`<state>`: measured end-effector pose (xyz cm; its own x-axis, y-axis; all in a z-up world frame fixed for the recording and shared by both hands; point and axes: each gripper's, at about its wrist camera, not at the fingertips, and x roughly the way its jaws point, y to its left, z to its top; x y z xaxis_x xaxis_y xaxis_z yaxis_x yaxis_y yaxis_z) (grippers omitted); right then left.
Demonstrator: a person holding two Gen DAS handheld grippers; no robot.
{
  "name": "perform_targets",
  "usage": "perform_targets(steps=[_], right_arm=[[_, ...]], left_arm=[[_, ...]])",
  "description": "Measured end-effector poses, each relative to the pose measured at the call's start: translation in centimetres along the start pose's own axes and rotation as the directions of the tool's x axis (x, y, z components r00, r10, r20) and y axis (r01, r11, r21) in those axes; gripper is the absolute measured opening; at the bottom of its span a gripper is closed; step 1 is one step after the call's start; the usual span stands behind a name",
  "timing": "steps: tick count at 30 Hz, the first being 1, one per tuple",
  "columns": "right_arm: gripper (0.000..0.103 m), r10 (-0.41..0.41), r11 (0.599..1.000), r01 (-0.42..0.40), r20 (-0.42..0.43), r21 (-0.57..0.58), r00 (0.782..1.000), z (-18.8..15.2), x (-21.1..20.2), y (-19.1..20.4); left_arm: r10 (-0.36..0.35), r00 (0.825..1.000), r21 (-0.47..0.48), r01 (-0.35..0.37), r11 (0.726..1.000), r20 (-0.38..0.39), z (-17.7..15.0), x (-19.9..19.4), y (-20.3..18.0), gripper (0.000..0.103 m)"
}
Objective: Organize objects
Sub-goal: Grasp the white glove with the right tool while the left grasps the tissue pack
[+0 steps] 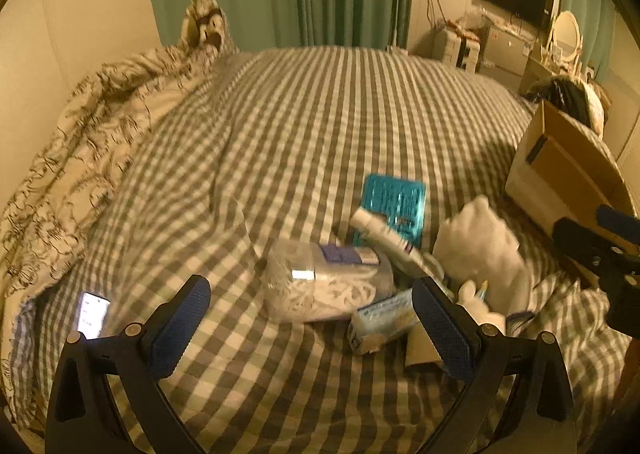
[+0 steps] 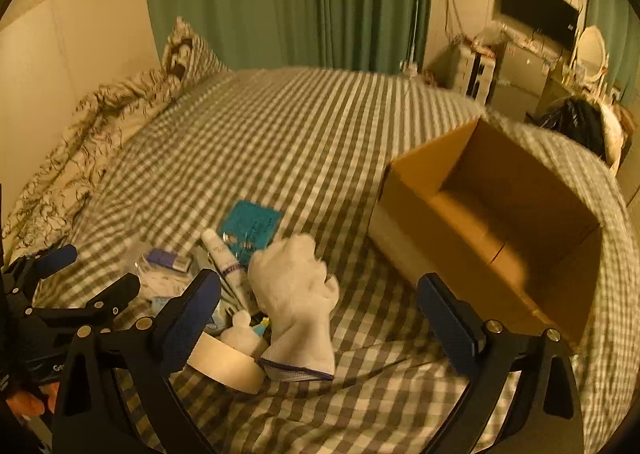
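Right wrist view: right gripper (image 2: 320, 314) and left gripper (image 1: 310, 318) both gape, holding nothing. Cluttered items, white glove (image 2: 294, 294) included, lie mid-bed beside the empty cardboard box (image 2: 480, 222). Judged: first pick pending.

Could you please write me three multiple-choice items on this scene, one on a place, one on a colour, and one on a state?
1. Where is the cardboard box relative to the white glove?
A. To its right
B. To its left
C. On top of it

2. What colour is the flat packet behind the glove?
A. Red
B. Teal
C. Black

3. How is the right gripper?
A. Shut on the glove
B. Shut on the box
C. Open, holding nothing

Answers:
1. A: in the right wrist view the box sits on the bed to the right of the glove.
2. B: the packet shows teal in both views.
3. C: its fingers stand wide apart with nothing between them.
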<state>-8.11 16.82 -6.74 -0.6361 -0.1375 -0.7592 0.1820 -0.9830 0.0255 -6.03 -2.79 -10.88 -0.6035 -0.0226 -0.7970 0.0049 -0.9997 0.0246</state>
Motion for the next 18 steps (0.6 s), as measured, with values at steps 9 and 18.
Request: perform_targets(steps=[9,18], right_arm=[[0.076,0.035,0.999,-0.031,-0.178,0.022,0.983,-1.7,5.6,0.1],[0.031,0.050,0.999,-0.050,-0.258,0.003,0.965,-2.6,7.2,1.4]], left_arm=[[-0.037,0.990,0.046,0.044,0.998,-0.135,-1.2,3.8,-1.4,0.102],[-0.072,0.974,0.068,0.089,0.994,-0.214,-1.7,5.8,-2.2,0.092]])
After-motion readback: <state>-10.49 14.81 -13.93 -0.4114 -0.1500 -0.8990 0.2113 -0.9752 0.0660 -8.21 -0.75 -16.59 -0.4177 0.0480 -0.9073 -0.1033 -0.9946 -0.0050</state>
